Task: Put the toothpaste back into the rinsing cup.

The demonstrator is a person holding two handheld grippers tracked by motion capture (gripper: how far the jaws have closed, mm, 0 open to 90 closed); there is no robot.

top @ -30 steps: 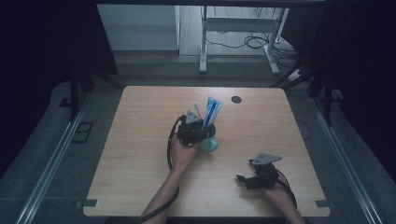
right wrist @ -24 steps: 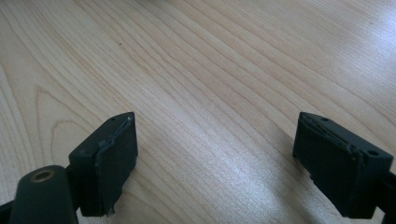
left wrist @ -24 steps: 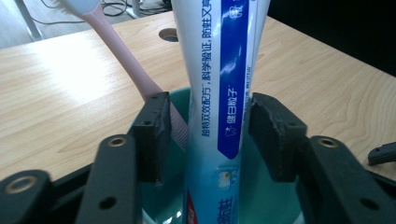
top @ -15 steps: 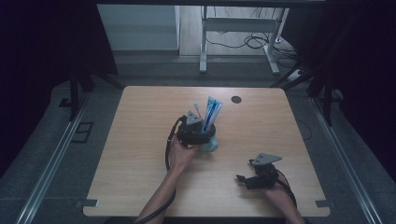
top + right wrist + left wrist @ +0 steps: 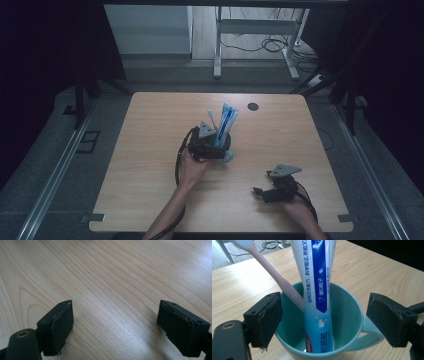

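Toothpaste (image 5: 318, 287) and a pink toothbrush (image 5: 279, 282) are stood leaning inside a teal mug (image 5: 347, 315), so that both are kept upright by its wall; the mug is set near the middle of the tabletop (image 5: 150, 130), its handle turned toward the right edge; the left hand-held gripper (image 5: 207, 145) is held wide around the mug, 1 jaw on either side of the rim and neither seen touching, probably so the mug can be clasped or has just been let go; the right hand-held gripper (image 5: 275, 189) is kept wide too, with nothing between its jaws, parked low near the front right corner, well apart from the mug.
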